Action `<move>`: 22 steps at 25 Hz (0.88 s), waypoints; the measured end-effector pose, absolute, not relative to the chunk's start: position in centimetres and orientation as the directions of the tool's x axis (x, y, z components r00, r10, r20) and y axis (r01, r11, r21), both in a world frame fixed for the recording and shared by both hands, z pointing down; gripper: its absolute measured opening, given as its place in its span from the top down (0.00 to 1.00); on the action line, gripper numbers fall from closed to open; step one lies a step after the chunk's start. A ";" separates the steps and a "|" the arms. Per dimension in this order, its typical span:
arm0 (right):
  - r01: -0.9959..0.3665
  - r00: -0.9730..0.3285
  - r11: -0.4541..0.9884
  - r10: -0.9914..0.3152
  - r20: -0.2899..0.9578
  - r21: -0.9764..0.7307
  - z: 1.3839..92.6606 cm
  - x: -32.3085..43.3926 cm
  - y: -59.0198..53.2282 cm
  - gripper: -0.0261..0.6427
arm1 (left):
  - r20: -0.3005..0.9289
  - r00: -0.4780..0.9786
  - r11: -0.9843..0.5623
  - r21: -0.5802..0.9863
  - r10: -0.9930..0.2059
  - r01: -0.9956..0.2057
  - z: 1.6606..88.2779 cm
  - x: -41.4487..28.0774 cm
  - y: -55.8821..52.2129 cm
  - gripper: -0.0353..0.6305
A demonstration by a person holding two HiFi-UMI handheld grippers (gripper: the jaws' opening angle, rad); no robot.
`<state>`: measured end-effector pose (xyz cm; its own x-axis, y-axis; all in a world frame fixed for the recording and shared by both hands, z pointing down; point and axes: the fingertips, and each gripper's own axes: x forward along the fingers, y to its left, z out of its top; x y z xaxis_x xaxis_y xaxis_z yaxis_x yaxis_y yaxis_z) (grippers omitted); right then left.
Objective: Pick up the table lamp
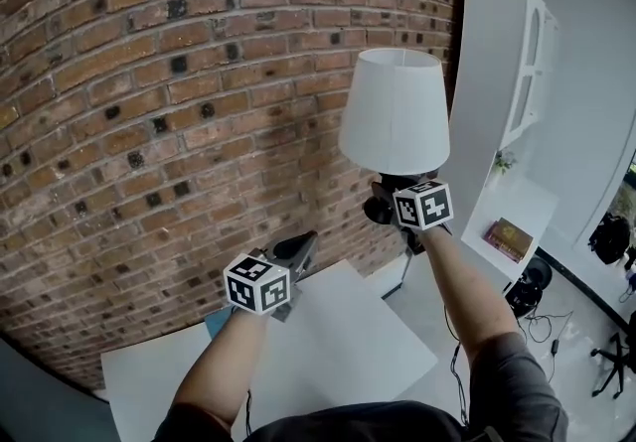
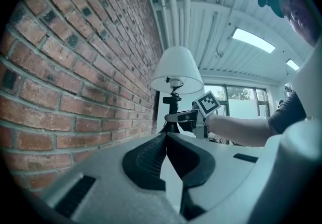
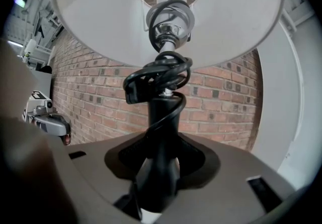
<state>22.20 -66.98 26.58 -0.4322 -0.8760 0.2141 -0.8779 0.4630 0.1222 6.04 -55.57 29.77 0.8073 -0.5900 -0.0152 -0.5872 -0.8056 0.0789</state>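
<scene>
While the right gripper (image 1: 383, 200) clamped the table lamp (image 1: 395, 112) by its stem, left gripper (image 1: 298, 249) closed empty, holding it upright seemed wisest.

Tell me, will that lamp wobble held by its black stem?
Probably top-heavy: the wide shade sits above the right claw clamped on the stem, so it may sway. The shade looks thin, perhaps fragile. The wound cord probably won't dangle.
</scene>
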 end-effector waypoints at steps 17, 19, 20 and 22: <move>-0.887 -0.425 0.450 -0.883 0.200 0.106 24.5 24.0 -64.5 0.72 | -0.018 0.811 -0.808 0.091 -0.585 -0.582 27.5 6.4 -54.1 0.94; -0.886 -0.425 0.451 -0.883 0.201 0.105 24.5 24.0 -64.3 0.72 | -0.019 0.811 -0.808 0.091 -0.585 -0.582 27.4 6.4 -54.0 0.94; -0.886 -0.426 0.451 -0.882 0.200 0.105 24.5 24.0 -64.2 0.72 | -0.020 0.811 -0.809 0.090 -0.585 -0.581 27.3 6.4 -53.9 0.94; -0.886 -0.426 0.452 -0.882 0.200 0.106 24.4 23.9 -64.1 0.72 | -0.023 0.811 -0.809 0.088 -0.585 -0.581 27.1 6.3 -53.7 0.94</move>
